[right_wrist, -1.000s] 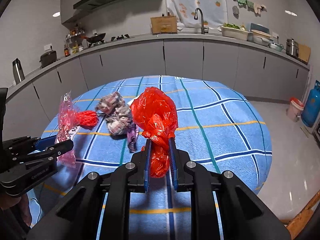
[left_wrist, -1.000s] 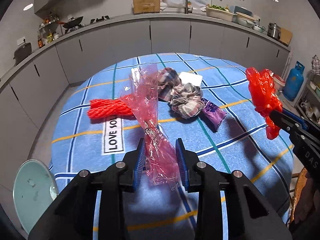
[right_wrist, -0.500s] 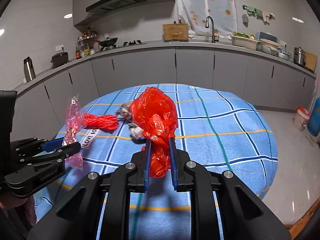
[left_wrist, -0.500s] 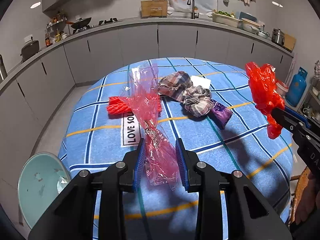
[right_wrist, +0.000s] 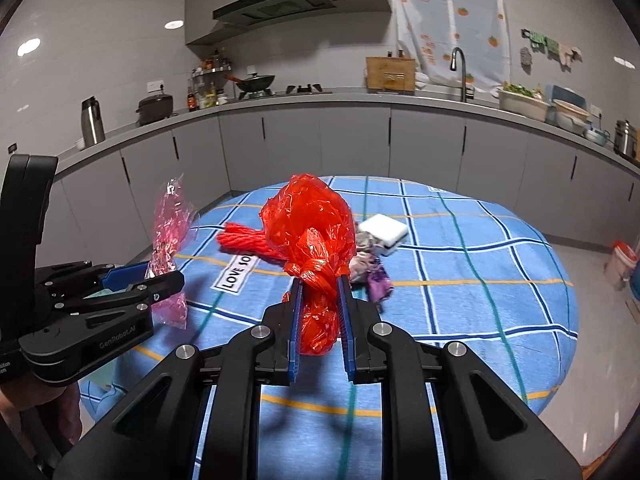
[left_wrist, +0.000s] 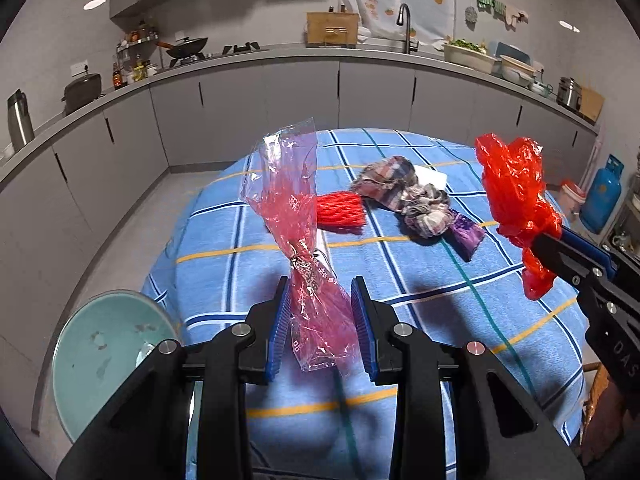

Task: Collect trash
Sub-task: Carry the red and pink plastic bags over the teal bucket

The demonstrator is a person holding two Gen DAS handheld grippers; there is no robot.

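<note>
My left gripper (left_wrist: 321, 300) is shut on a crinkled pink see-through wrapper (left_wrist: 298, 216), which it holds up above the near part of the blue checked table (left_wrist: 432, 312). The right wrist view shows that gripper (right_wrist: 134, 280) at the left with the wrapper (right_wrist: 170, 228) standing up from it. A crumpled red plastic bag (right_wrist: 310, 224) is clamped at its knotted neck in my right gripper (right_wrist: 318, 288), which is shut on it. In the left wrist view the bag (left_wrist: 516, 184) and right gripper (left_wrist: 560, 246) hang at the right, above the table.
On the table lie a red mesh net (left_wrist: 340, 214), a bundled plaid cloth (left_wrist: 404, 196), a purple wrapper (left_wrist: 466, 234) and a white block (right_wrist: 384, 230). A pale green round bin (left_wrist: 104, 356) stands below the table's near left edge. Grey kitchen cabinets curve behind.
Both grippers have drifted left and slightly up, each still holding its piece. The table items have slid right in the left wrist view, and more of the green bin shows.
</note>
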